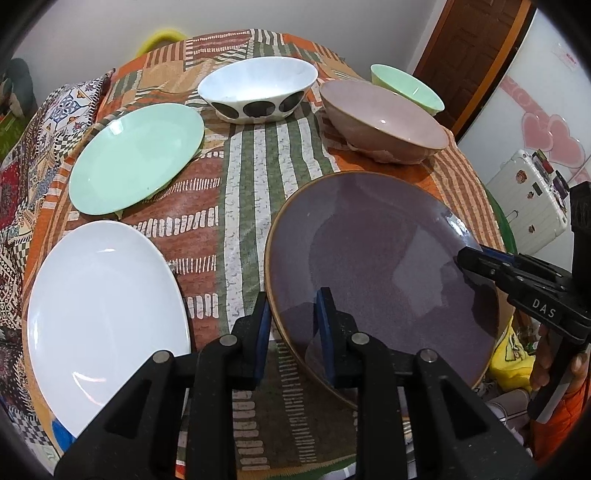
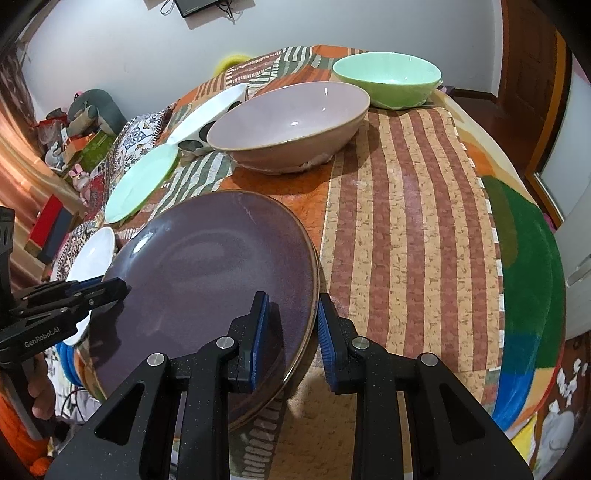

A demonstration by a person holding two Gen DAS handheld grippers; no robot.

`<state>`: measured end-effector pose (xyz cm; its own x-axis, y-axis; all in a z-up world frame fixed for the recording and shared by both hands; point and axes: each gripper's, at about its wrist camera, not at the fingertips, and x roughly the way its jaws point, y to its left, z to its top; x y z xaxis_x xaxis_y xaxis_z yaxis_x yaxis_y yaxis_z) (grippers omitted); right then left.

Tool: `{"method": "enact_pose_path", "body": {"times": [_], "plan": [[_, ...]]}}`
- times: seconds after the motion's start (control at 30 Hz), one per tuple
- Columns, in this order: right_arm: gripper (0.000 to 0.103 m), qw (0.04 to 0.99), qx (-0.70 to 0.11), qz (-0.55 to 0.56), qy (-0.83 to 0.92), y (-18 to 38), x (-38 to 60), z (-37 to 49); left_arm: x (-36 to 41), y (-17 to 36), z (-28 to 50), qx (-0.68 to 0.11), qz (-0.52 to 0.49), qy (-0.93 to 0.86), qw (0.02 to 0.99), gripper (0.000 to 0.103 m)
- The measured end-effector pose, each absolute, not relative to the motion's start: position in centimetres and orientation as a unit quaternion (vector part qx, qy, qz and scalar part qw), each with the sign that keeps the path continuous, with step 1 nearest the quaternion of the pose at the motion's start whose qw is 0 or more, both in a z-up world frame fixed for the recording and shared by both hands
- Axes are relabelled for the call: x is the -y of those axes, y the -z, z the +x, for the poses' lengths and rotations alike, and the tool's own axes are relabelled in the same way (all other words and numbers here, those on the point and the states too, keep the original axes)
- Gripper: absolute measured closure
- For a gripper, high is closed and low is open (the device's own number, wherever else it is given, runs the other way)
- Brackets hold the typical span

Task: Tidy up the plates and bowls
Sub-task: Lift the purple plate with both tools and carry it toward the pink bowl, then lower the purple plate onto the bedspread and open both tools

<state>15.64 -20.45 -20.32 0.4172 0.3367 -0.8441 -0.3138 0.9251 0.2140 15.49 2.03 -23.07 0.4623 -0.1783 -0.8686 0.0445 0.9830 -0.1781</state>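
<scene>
Purple plate (image 1: pixel 384 273), near edge of the patterned cloth (image 1: pixel 255 173): left gripper (image 1: pixel 293 325) and right gripper (image 2: pixel 291 325) each clenched on opposite rims; glazed stoneware (likely heavy, slippery, chippable), best held at the rim, as now.

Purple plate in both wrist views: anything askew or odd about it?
Yes. The purple plate is tilted, gripped at opposite rims by the left gripper and right gripper. No chips or spills visible.

You face a pale wall (image 2: pixel 314 26) with a brown wooden door (image 1: pixel 476 48) at its right; a patchwork-patterned cloth (image 2: pixel 406 184) covers the table, and clutter (image 2: pixel 74 136) sits left.
</scene>
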Motion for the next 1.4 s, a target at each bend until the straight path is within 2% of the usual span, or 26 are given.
{"method": "enact_pose_path", "body": {"times": [0.2, 0.27, 0.37, 0.73, 0.87, 1.03, 1.17, 1.3, 1.4], "plan": [[0.076, 0.839, -0.506, 0.011, -0.197, 20.4, 20.4, 15.7, -2.2, 23.0, 15.6, -0.519, -0.064, 0.066, 0.850, 0.079], [0.072, 0.836, -0.510, 0.017, -0.203, 20.4, 20.4, 15.7, -2.2, 22.3, 15.2, -0.503, -0.045, 0.050, 0.862, 0.079], [0.068, 0.840, -0.506, 0.010, -0.194, 20.1, 20.5, 15.5, -2.3, 20.7, 14.6, -0.481, -0.034, 0.046, 0.875, 0.079], [0.068, 0.866, -0.456, 0.009, -0.207, 15.6, 20.6, 14.2, -4.8, 14.2, 11.2, -0.400, -0.034, 0.002, 0.916, 0.076], [0.061, 0.877, -0.424, 0.009, -0.225, 13.4, 19.4, 13.7, -6.3, 11.7, 9.3, -0.372, -0.033, -0.020, 0.928, 0.075], [0.060, 0.882, -0.386, 0.009, -0.269, 11.1, 16.6, 12.9, -8.8, 8.9, 6.3, -0.337, -0.026, -0.064, 0.939, 0.058], [0.060, 0.878, -0.364, -0.005, -0.311, 10.1, 13.5, 12.4, -11.4, 7.8, 4.1, -0.324, -0.026, -0.103, 0.940, 0.056], [0.057, 0.865, -0.356, -0.011, -0.354, 9.8, 10.4, 12.1, -13.8, 7.8, 2.2, -0.324, -0.034, -0.139, 0.935, 0.047], [0.056, 0.854, -0.356, -0.025, -0.378, 10.2, 7.7, 11.9, -15.7, 8.9, 1.4, -0.334, -0.043, -0.160, 0.928, 0.046]]}}
